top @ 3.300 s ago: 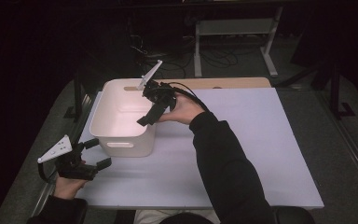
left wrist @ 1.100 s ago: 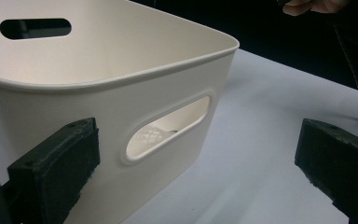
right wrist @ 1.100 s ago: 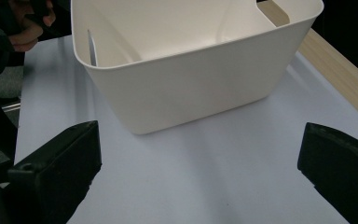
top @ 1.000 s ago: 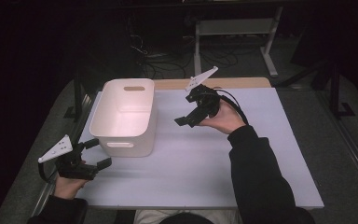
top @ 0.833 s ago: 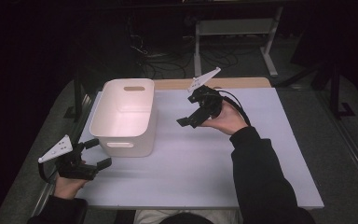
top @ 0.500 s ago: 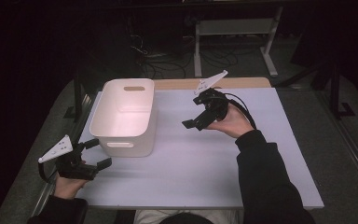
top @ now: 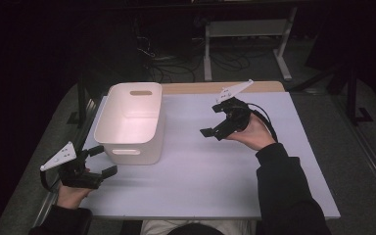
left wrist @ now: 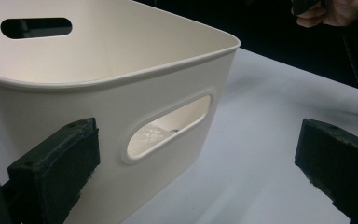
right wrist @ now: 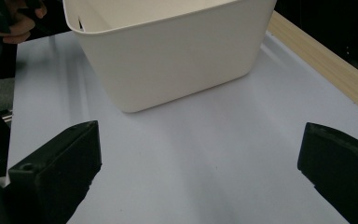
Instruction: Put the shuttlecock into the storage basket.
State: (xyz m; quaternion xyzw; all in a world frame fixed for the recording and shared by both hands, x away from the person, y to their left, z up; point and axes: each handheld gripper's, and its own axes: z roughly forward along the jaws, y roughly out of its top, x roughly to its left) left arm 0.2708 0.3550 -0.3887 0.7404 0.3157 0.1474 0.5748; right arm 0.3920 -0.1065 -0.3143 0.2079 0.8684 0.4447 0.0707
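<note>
A: Where's the bin?

B: White plastic bin (top: 133, 122) sits on the pale table (top: 205, 166), left of centre, upright, w/ oval handle slots in its end walls. Looks empty from above.

A: And the left gripper?

B: Left gripper (top: 99, 160) is low at the table's near-left corner, just beside the bin's near end, not touching. Jaws spread wide, nothing between them. Its own view looks at the handle slot (left wrist: 168, 126).

A: Right one?

B: Right gripper (top: 214, 121) is held above the table, right of the bin & well apart, pointing toward it. Jaws released, wide apart, holding nothing.
</note>
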